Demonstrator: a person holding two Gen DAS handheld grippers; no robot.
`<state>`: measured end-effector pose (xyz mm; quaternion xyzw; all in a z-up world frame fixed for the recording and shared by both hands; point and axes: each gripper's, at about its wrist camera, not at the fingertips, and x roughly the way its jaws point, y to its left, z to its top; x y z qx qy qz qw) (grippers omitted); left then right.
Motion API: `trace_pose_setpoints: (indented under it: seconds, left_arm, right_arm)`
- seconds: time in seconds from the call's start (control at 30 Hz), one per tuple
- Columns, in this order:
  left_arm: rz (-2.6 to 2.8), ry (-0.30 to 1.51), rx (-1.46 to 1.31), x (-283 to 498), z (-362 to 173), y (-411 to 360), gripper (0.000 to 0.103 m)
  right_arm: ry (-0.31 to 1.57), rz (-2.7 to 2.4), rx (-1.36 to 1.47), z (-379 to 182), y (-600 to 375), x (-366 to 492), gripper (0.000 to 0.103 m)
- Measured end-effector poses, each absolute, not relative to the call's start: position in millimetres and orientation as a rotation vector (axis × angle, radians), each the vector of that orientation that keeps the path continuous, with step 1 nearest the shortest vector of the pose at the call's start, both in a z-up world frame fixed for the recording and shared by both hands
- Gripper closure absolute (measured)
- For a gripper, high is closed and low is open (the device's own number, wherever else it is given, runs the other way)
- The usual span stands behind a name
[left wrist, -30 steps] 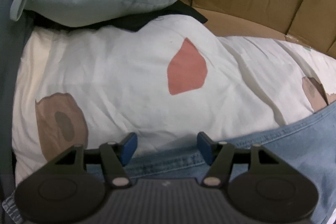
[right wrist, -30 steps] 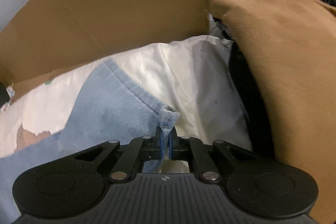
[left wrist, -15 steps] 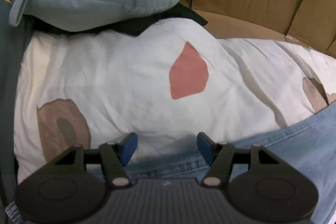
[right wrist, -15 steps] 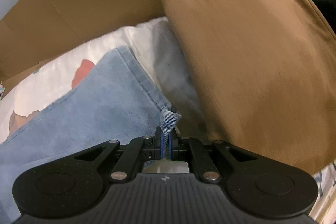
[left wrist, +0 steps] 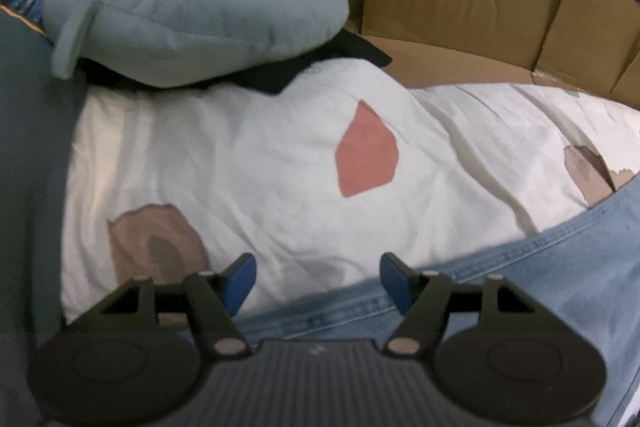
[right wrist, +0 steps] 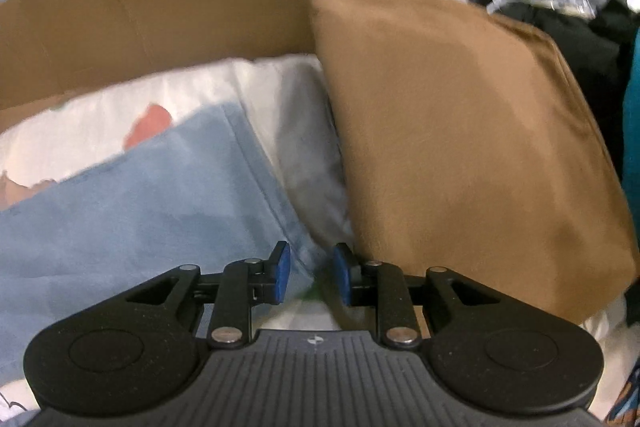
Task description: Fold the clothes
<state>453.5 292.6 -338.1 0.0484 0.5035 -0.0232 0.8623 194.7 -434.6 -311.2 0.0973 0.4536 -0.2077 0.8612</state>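
On the patterned bedding point(left wrist: 280, 163), the right gripper point(right wrist: 308, 273) has just released the jeans point(right wrist: 140, 203) corner, both grippers' fingers apart, suggesting that fold is laid

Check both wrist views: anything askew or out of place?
Nothing damaged or spilled. The jeans lie flat on the patterned duvet; both the left gripper and right gripper are open, holding nothing.

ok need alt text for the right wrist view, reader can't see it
The right tongs, blue-padded and open, hover over the edge of a light blue denim garment lying on a white patterned bedsheet. A brown fabric cushion sits beside them on the right, and a tall brown cardboard panel stands behind.
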Motion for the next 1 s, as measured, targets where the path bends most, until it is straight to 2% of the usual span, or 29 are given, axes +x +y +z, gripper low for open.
trace_pose_setpoints:
  seconds: [0.27, 0.5, 0.6, 0.9, 1.0]
  left_arm:
    - [-0.014, 1.078, 0.12, 436.2, -330.4, 308.8, 0.032]
    - [-0.04, 1.088, 0.265, 422.4, -328.6, 312.8, 0.032]
    - [-0.05, 1.087, 0.276, 420.1, -329.1, 324.4, 0.039]
    - [-0.15, 1.092, 0.443, 413.6, -348.4, 340.2, 0.043]
    - [-0.167, 1.111, 0.479, 413.1, -350.7, 345.7, 0.044]
  right_arm:
    - [0.912, -0.298, 0.076, -312.5, -418.7, 248.0, 0.071]
    - [0.921, -0.152, -0.028, -303.3, -394.4, 290.0, 0.054]
    - [0.923, -0.084, -0.07, -297.0, -384.0, 305.2, 0.049]
    - [0.948, -0.061, -0.205, -278.5, -385.7, 330.3, 0.049]
    - [1.033, -0.067, -0.198, -282.0, -394.2, 338.9, 0.048]
